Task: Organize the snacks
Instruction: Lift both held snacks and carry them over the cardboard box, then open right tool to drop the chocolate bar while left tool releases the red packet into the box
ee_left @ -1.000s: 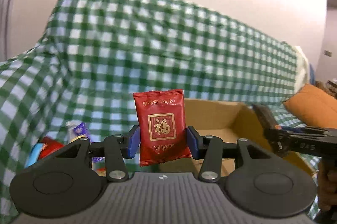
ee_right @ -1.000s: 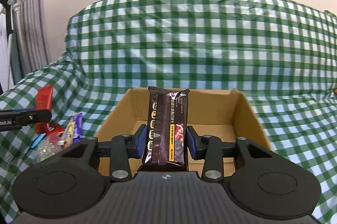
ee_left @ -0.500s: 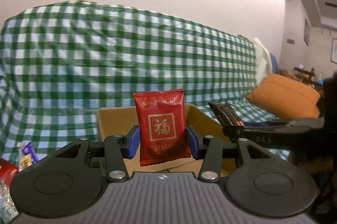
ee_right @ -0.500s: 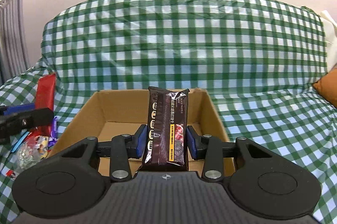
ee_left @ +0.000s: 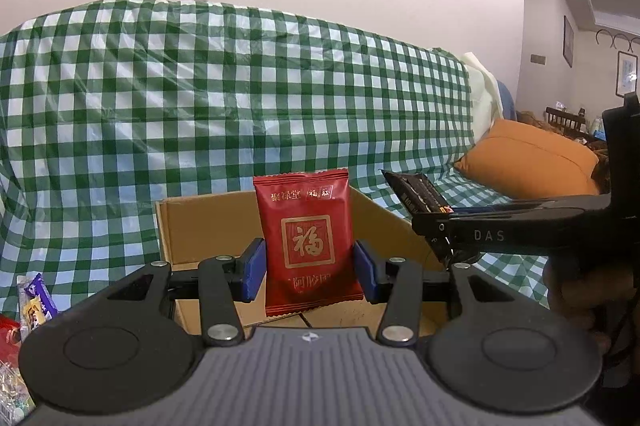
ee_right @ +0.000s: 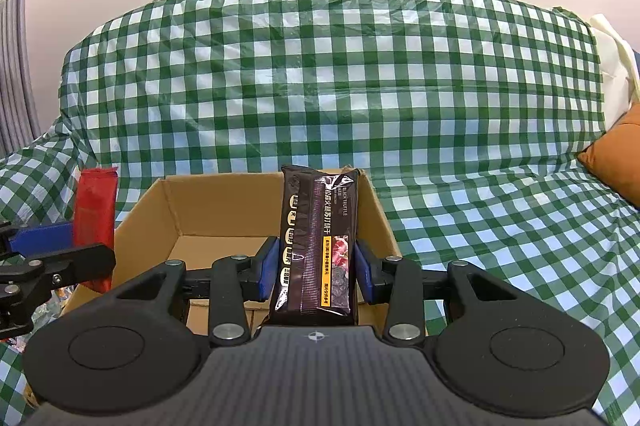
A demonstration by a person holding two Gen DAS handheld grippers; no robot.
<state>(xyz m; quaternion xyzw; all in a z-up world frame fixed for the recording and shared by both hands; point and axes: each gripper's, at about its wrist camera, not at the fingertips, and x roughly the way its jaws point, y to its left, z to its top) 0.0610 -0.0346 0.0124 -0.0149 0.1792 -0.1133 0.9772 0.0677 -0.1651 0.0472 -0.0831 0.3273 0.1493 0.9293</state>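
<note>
Gripping a flat red foil snack packet [ee_left: 308,242] upright, our left gripper [ee_left: 308,268] fingers pinch its sides above the open brown cardboard box [ee_right: 180,210]. Our right gripper [ee_right: 316,266] clamps a dark brown cracker packet [ee_right: 318,238] over the same box, on the green-checked sofa cover [ee_right: 360,86].

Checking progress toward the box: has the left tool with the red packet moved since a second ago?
Yes. The left tool, gripping the red packet, swung right: the cardboard box now sits behind it instead of off to its right.

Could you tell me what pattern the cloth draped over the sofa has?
A green-and-white check; the cloth shows best in the right wrist view.
</note>
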